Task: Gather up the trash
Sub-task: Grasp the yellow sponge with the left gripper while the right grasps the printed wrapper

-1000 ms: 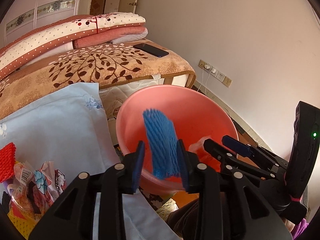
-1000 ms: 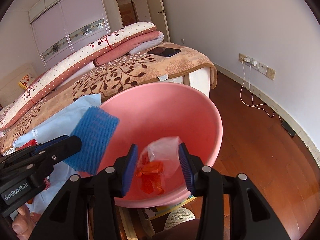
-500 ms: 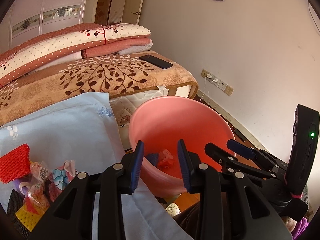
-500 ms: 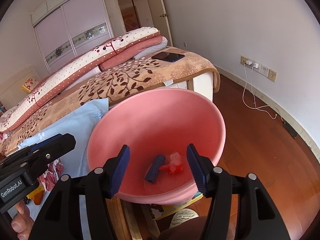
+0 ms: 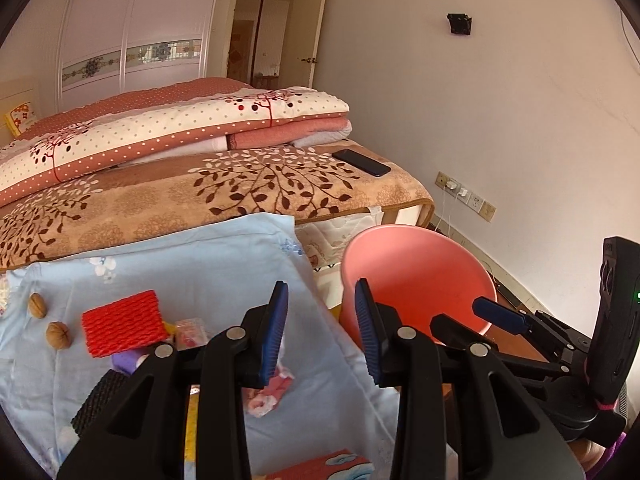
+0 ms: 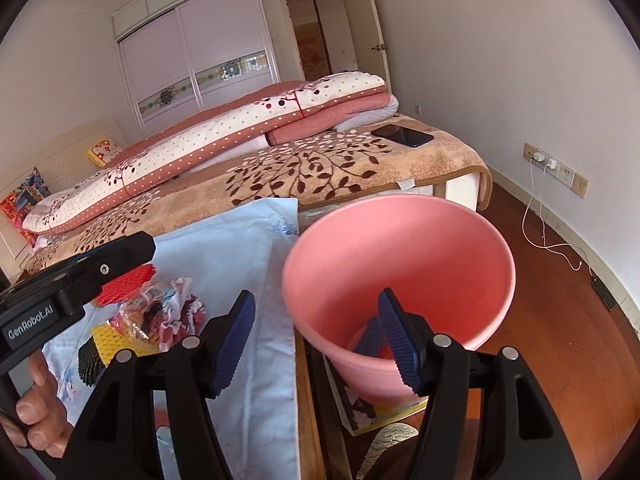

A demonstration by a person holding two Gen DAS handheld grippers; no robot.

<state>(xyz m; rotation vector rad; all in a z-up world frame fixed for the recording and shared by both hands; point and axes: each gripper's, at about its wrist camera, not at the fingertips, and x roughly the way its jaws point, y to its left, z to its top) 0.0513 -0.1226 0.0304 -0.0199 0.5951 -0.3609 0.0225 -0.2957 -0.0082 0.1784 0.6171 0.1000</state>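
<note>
Pink bin [image 6: 400,264] sits on the floor just beside the counter [image 6: 308,420]; a blue foam net [image 6: 370,338] and something red lie in its bottom. My right tool [image 6: 316,340] has just been opening, nothing between the jaws. Left tool [image 5: 322,334] gapes, empty too. Left to collect: red foam net [image 5: 122,322], wrappers [image 6: 160,320], yellow and black nets, on the blue cloth [image 5: 200,264]. I judge it partly done.
</note>
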